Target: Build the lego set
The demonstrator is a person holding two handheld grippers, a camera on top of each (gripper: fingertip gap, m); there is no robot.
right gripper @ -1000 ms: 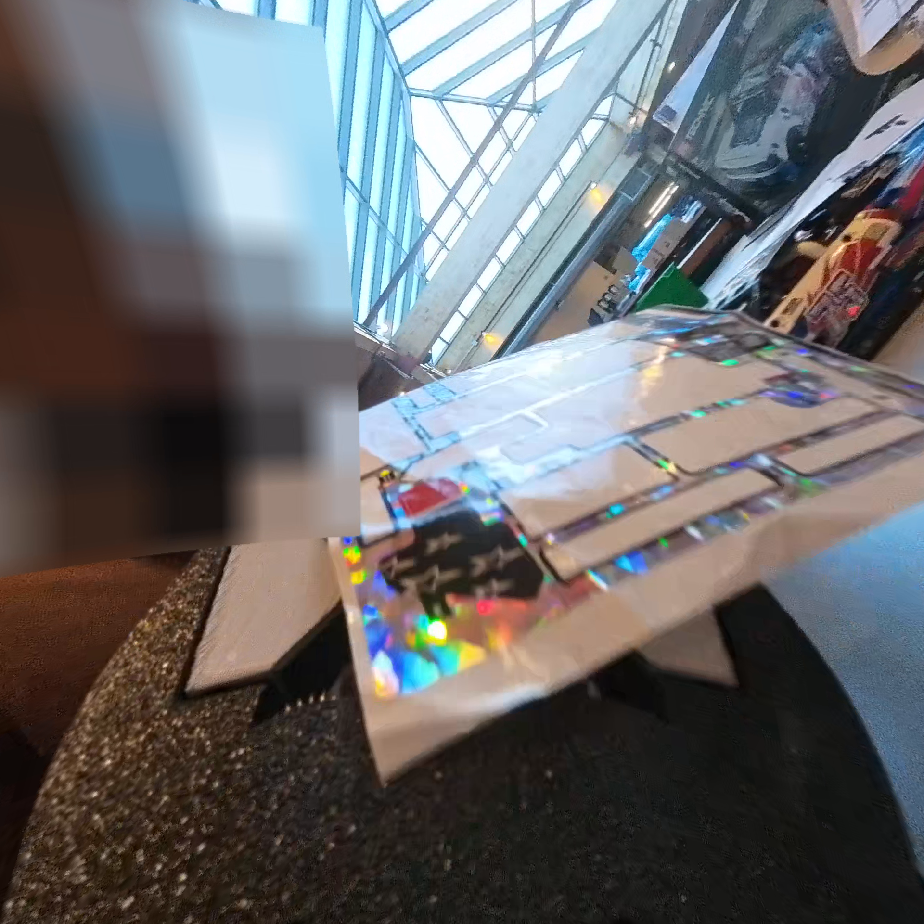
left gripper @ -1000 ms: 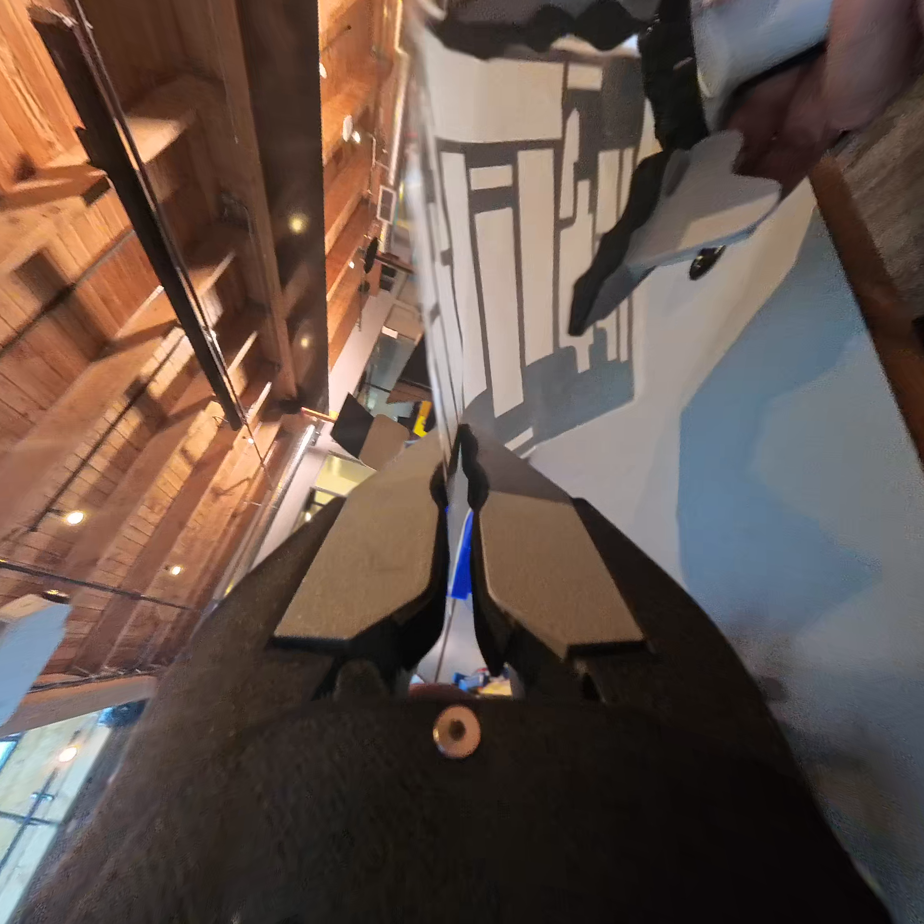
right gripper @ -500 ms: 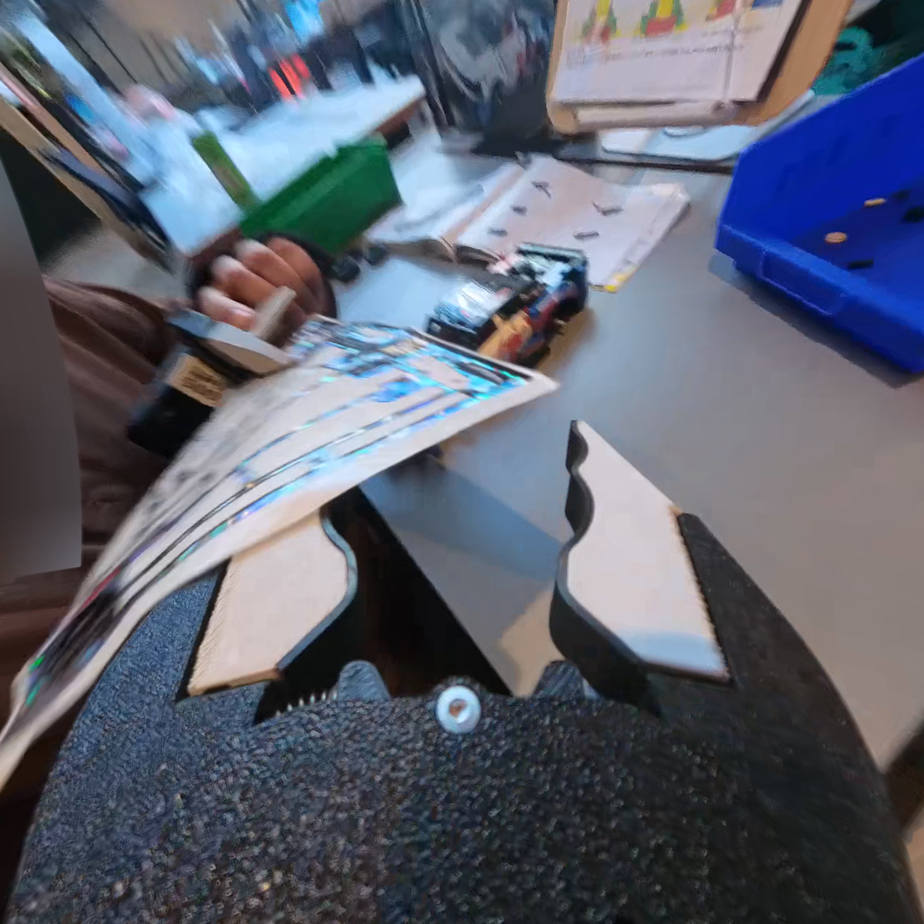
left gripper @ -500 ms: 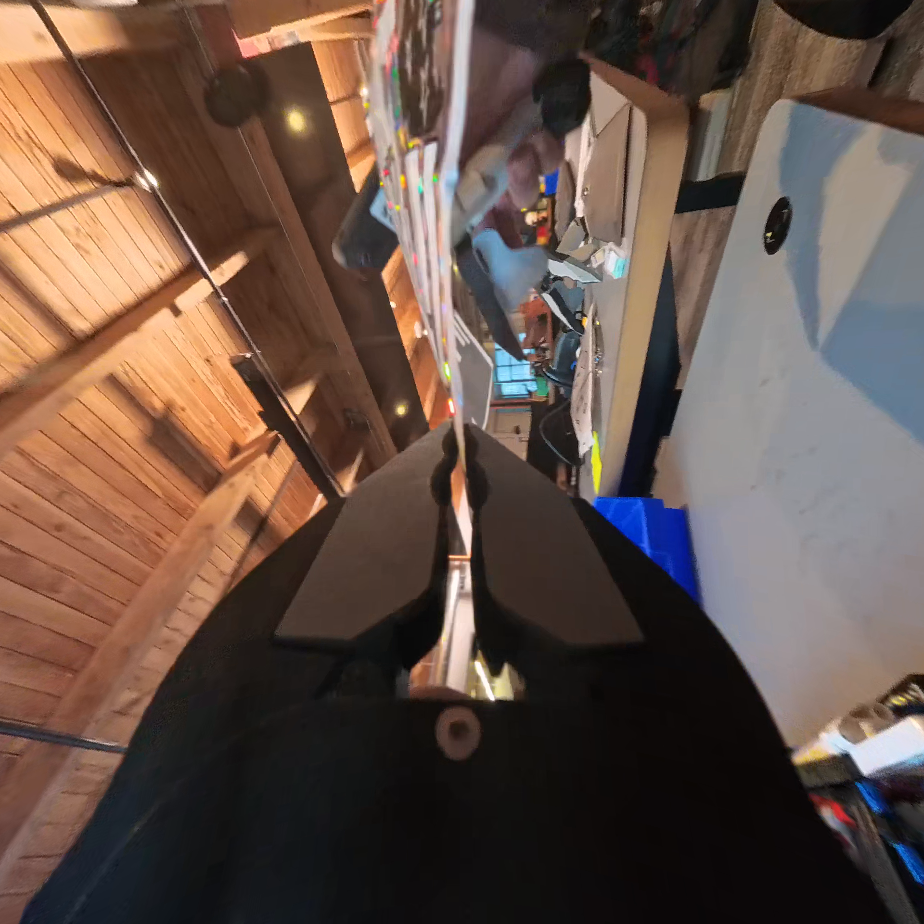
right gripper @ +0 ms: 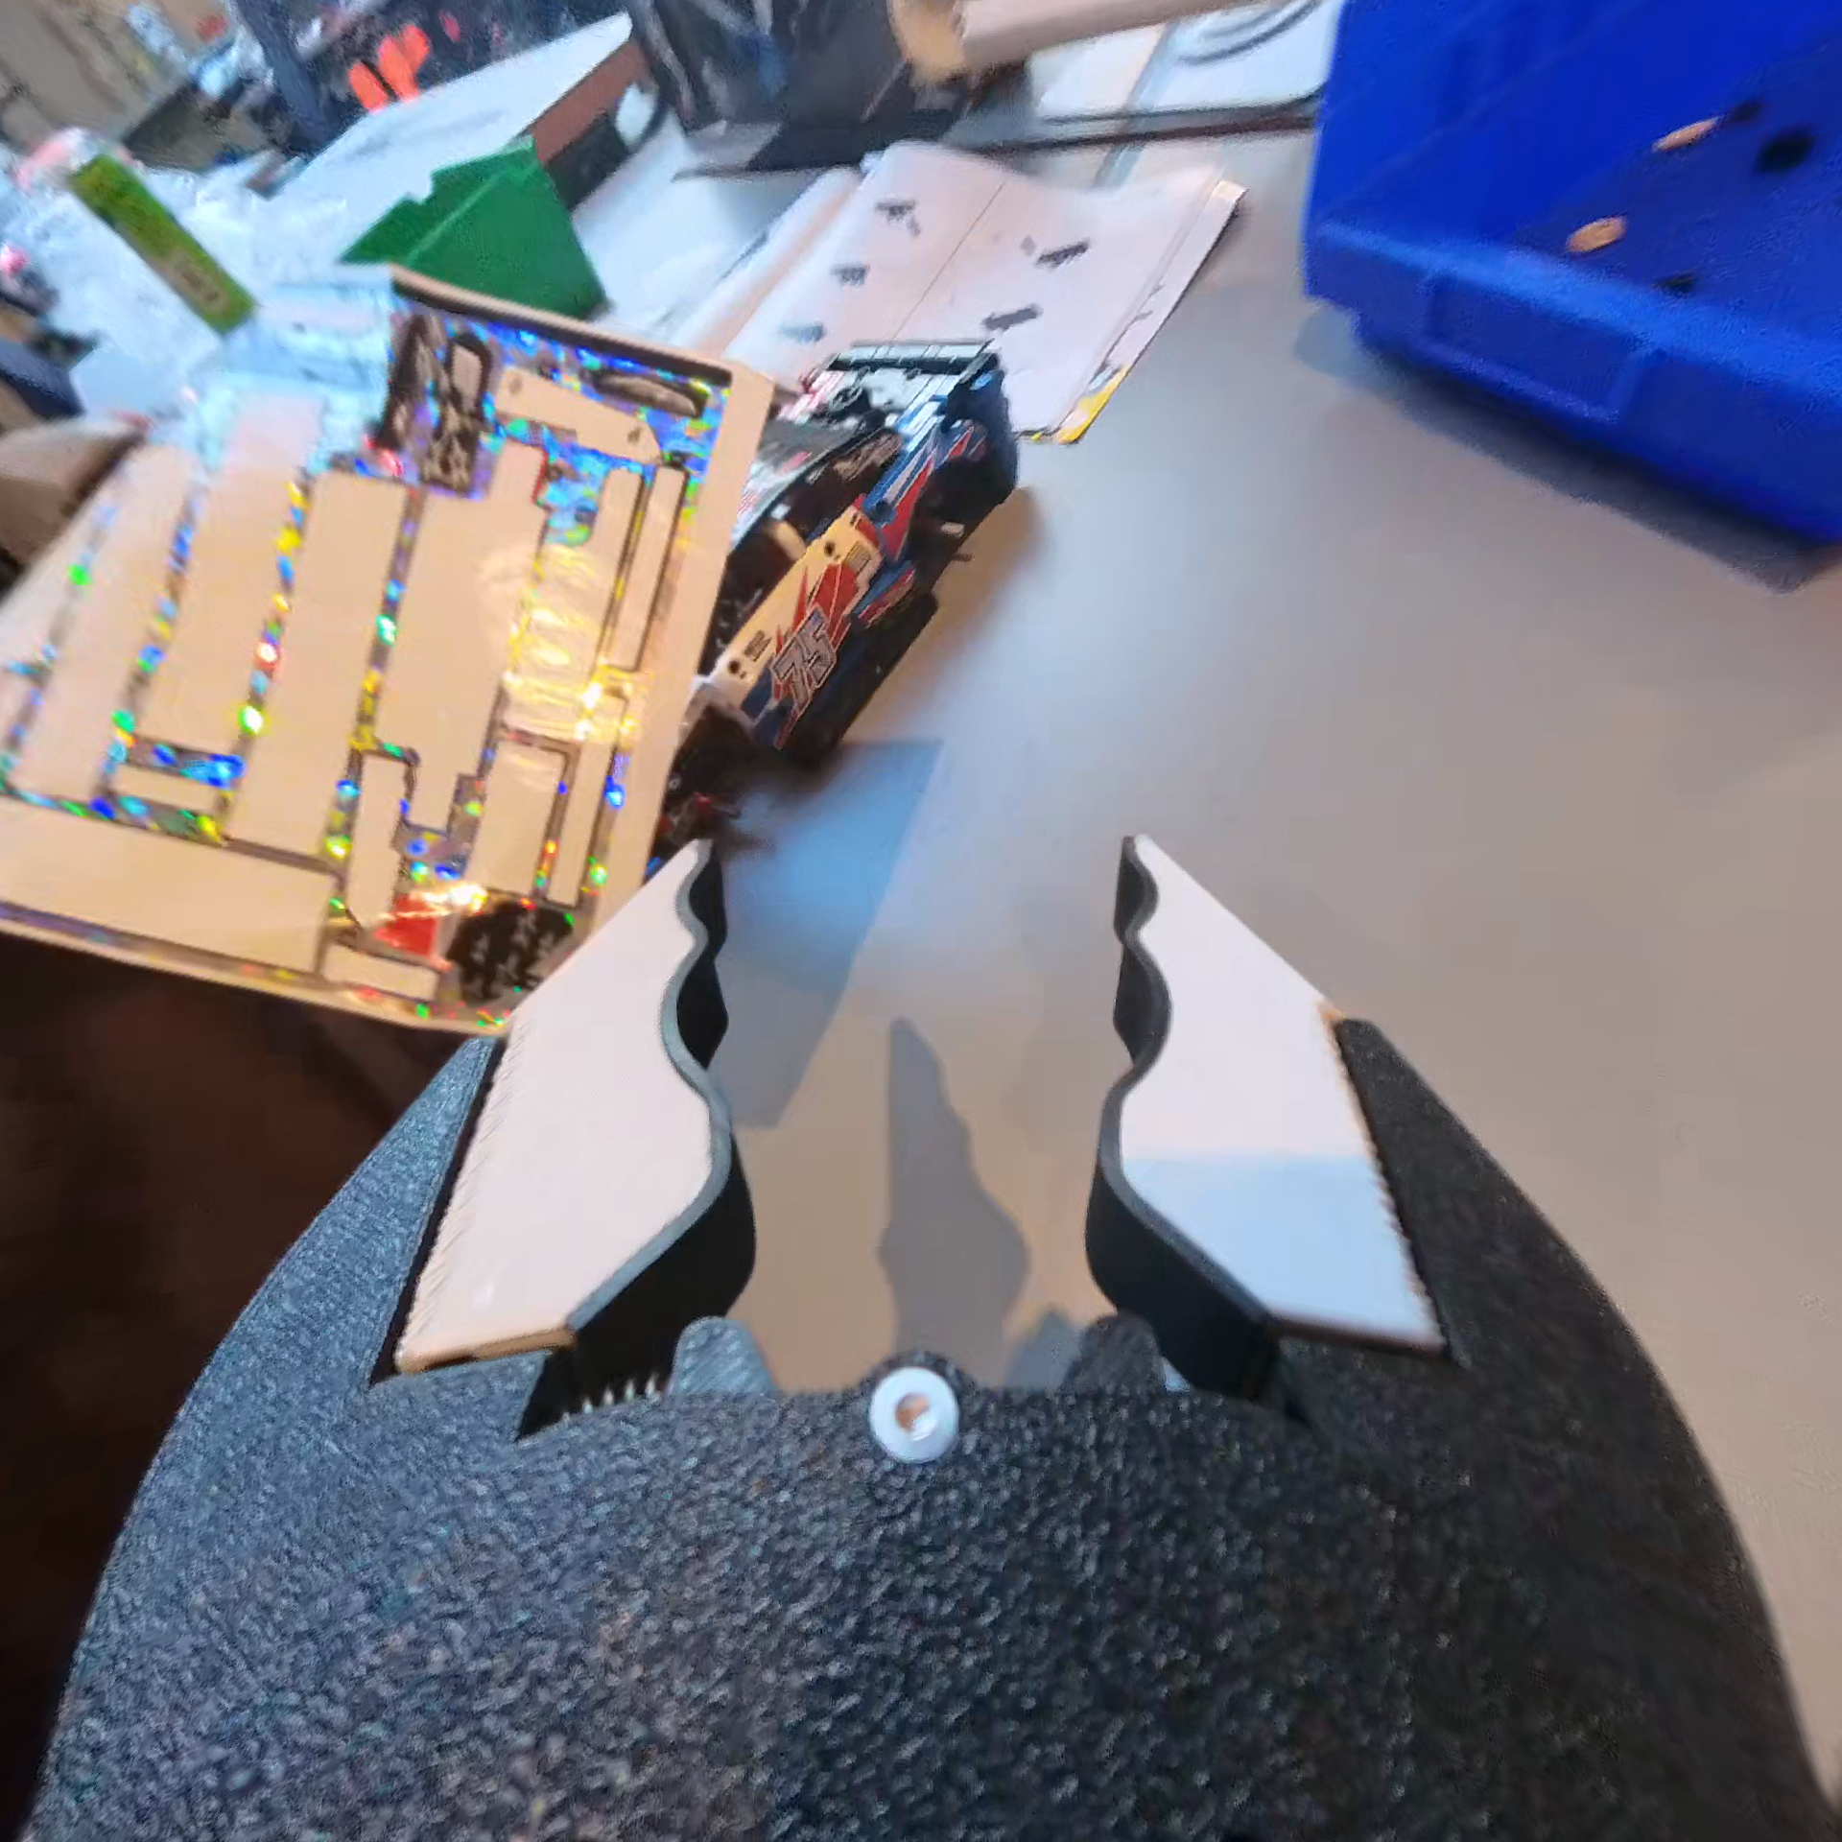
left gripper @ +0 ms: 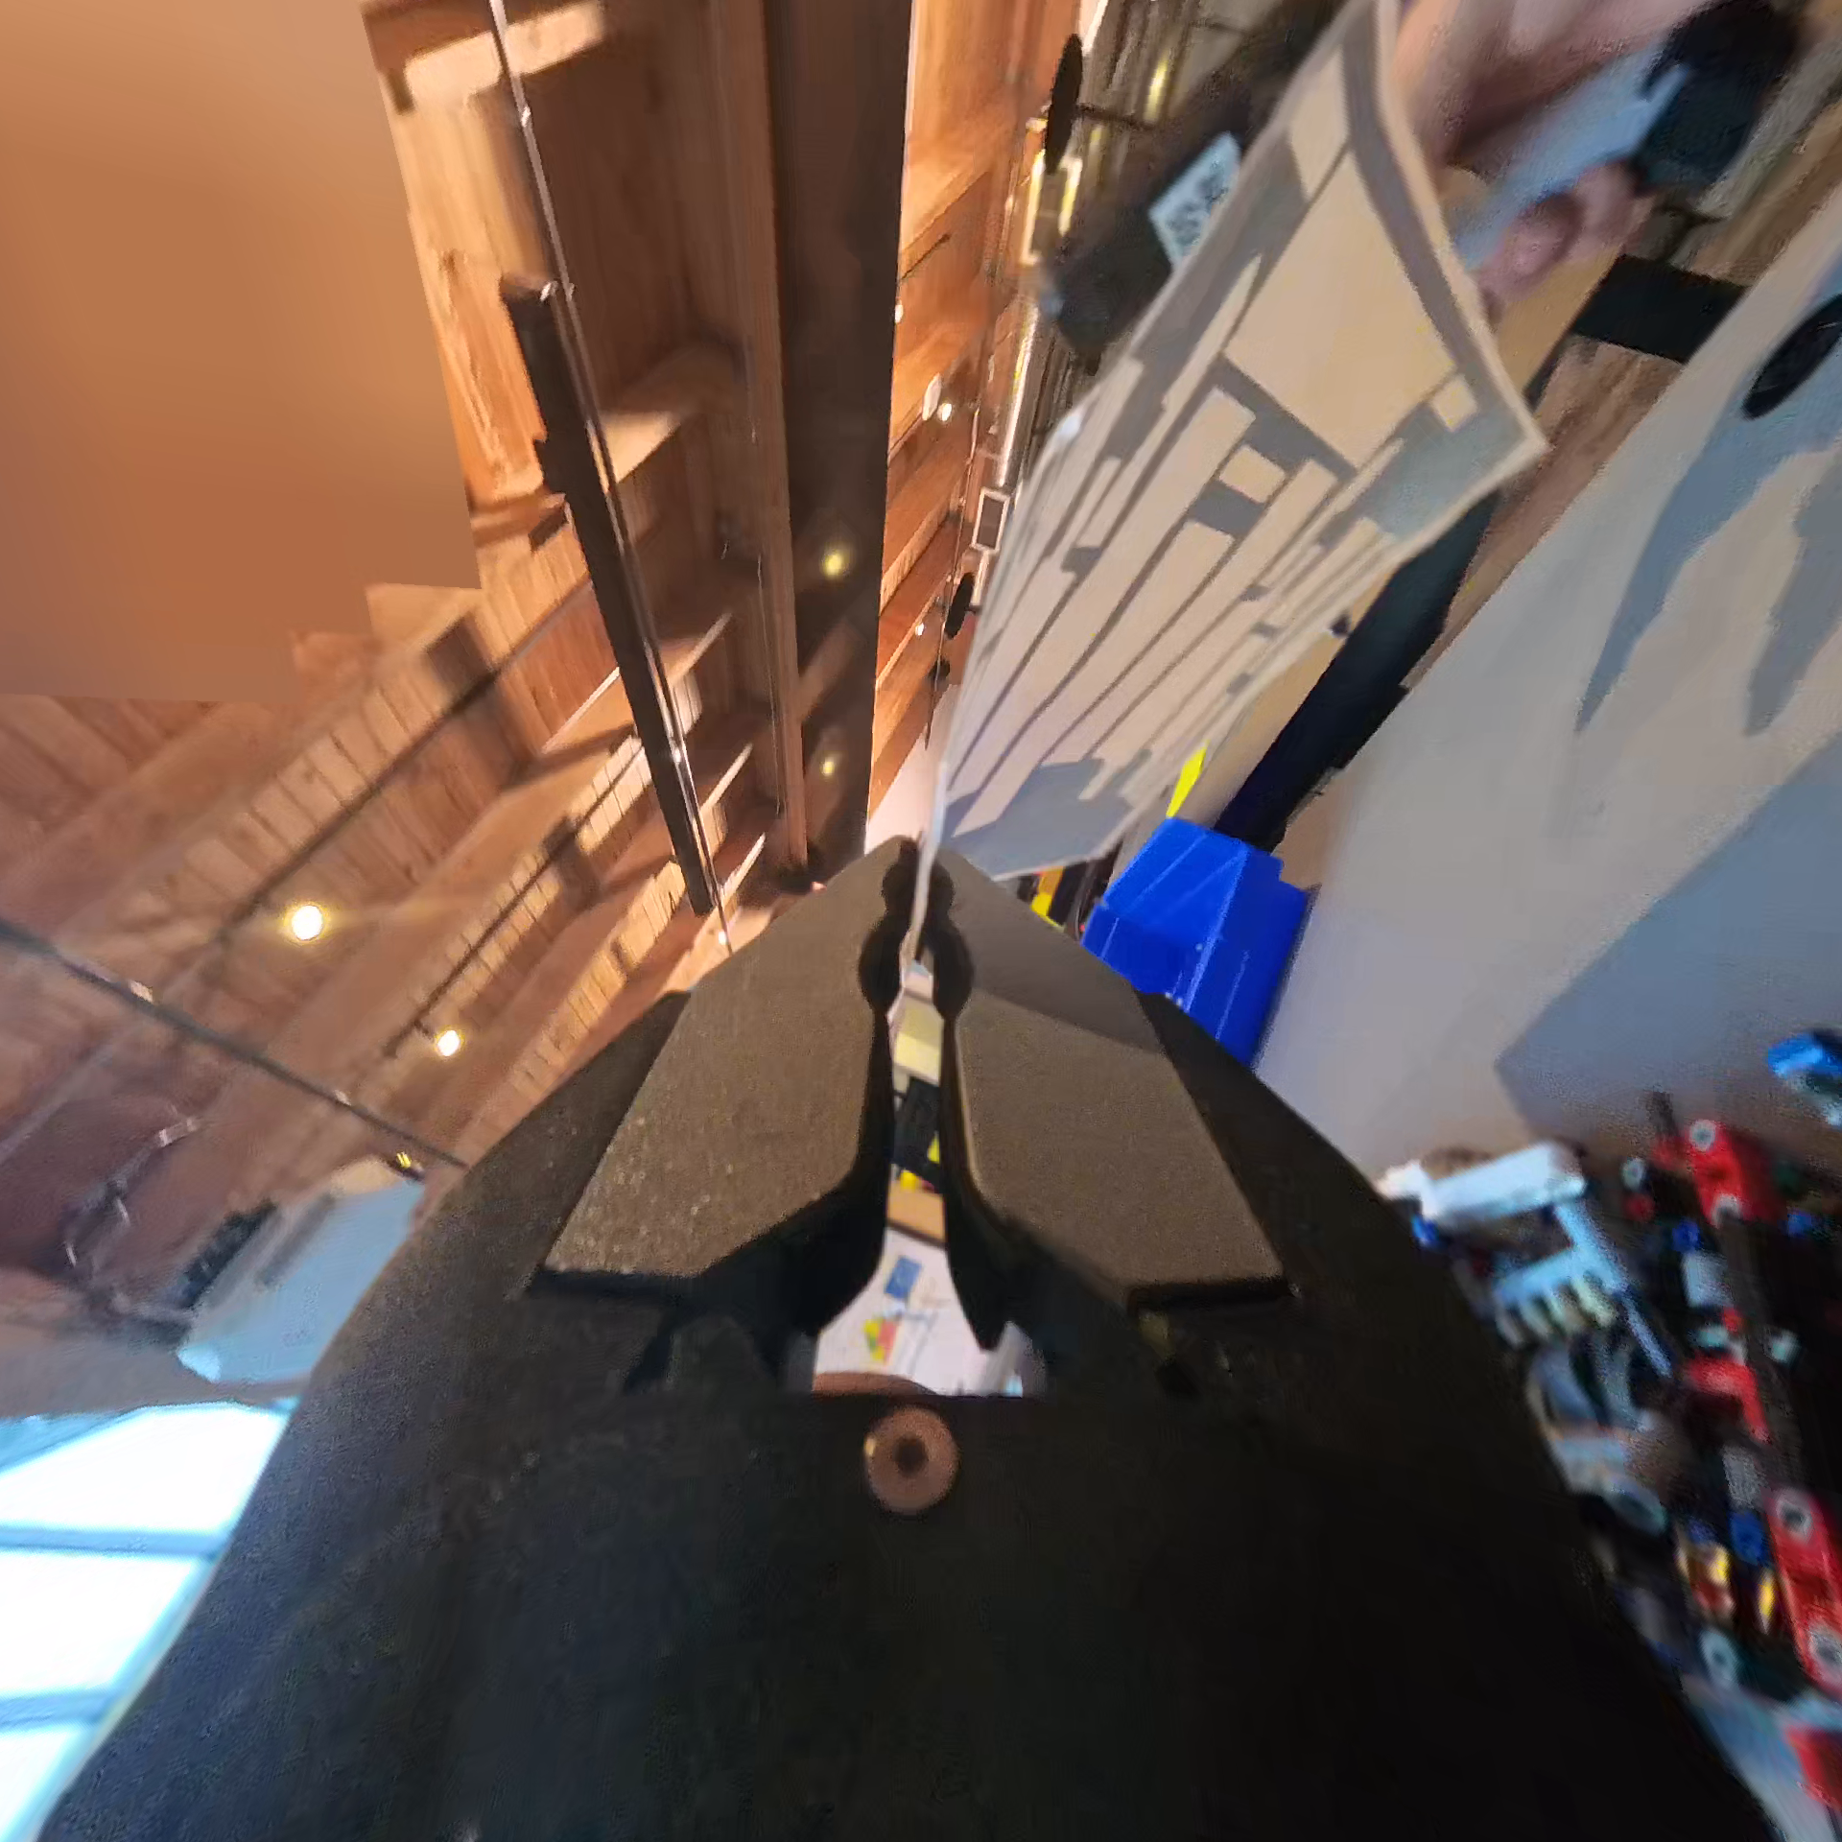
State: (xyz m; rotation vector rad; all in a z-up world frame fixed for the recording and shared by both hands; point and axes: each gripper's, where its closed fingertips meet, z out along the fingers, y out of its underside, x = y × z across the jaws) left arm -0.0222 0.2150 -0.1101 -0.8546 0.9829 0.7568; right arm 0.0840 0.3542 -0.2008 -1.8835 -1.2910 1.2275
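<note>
Stickers are flimsy: your left gripper [left gripper: 915, 902] is clamped on one edge of the thin, glossy holographic sheet [right gripper: 349, 638], which bends and hangs free above the bench's [right gripper: 1395, 748] left edge. Pinch it only by the margin. Your right gripper [right gripper: 917, 867] stands wide apart, empty. Mid-bench sits the hard, knobbly car [right gripper: 857, 558], probably fragile.
</note>
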